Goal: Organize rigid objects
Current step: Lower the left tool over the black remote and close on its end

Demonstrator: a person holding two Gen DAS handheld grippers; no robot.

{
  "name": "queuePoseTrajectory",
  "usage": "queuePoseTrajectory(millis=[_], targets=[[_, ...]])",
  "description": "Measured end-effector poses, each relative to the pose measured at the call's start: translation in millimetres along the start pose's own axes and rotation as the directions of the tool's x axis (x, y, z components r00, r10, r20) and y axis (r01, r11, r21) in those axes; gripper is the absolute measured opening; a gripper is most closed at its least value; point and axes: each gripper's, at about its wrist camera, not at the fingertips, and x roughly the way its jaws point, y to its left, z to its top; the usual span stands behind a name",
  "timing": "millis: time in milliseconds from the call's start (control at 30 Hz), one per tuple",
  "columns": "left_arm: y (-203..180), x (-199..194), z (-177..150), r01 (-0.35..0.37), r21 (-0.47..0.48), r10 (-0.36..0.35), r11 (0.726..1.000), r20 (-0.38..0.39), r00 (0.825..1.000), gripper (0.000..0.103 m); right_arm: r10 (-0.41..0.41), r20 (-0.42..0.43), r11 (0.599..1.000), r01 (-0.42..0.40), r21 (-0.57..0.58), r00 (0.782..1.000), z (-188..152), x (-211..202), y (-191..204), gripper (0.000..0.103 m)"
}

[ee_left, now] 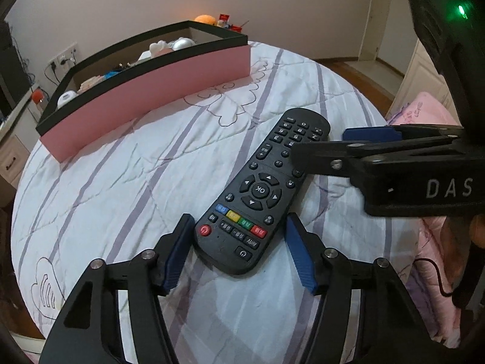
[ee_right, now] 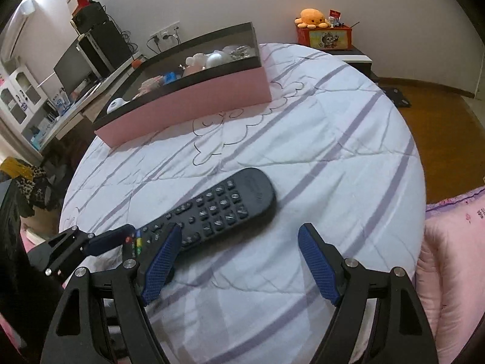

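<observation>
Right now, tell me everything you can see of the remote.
The remote is black, looks plastic, long, with rounded ends. It lies flat, buttons up, on the striped quilt, in front of the pink box. It has number keys, a ring around OK, coloured keys and a red power button. The left gripper straddles its power end, pads close beside it; contact is unclear.

Open quilt, one box behind

The quilt [ee_right: 318,157] lies bare between the remote [ee_left: 260,191] and the pink box [ee_right: 188,103]; the right gripper [ee_left: 318,142] reaches across the remote's far end.
</observation>
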Motion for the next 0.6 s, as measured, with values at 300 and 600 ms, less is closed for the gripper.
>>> queuePoseTrajectory(millis=[300,600], targets=[[-2.1,2.3,-0.7,-0.003,0.016,0.003,1.0,0.027,1.0,0.072,0.073,0.021,0.997,-0.074,0.009,0.997,0.5,4.3,1.4,0.046],[-7.8,1.6,0.7,0.026,0.04,-0.029,0.999,0.073,0.997,0.048,0.12,0.027,0.993,-0.119,-0.022,0.992,2.8,0.3,9.7,0.009]])
